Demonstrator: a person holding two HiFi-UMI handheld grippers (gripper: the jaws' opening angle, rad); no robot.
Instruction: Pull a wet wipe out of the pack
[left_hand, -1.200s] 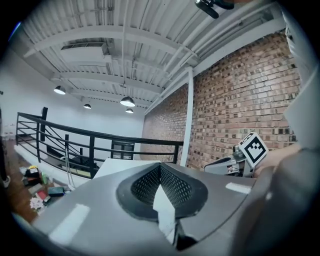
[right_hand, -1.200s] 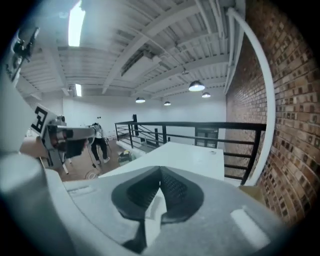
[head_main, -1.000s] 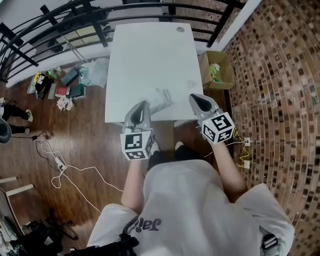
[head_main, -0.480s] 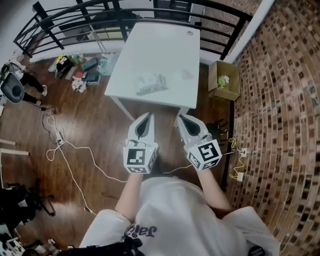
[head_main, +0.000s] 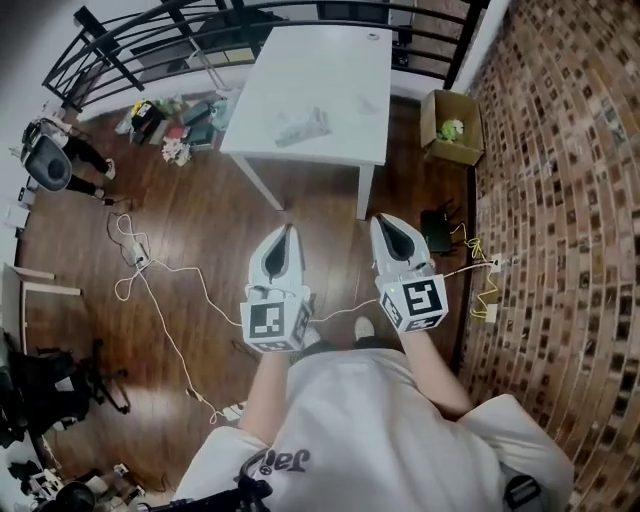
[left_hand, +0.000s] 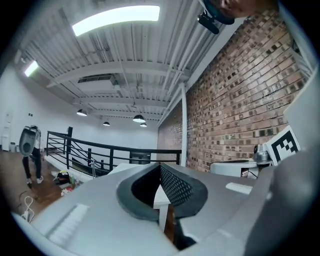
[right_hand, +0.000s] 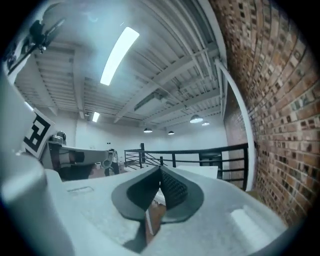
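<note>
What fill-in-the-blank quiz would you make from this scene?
1. The wipe pack lies on the white ____.
2. The left tongs and the right tongs are both ____ and hold nothing.
3. The cardboard box stands beside the ____ wall.

Missing words: table; shut; brick.

1. You are standing in a loft-style studio: a black railing (left_hand: 121, 148) is edging the wooden floor (head_main: 200, 210).
2. A brick wall (head_main: 560, 150) is running along your right.
3. Strip lights (left_hand: 116, 20) are glowing under bare ceiling beams (right_hand: 165, 80).
</note>
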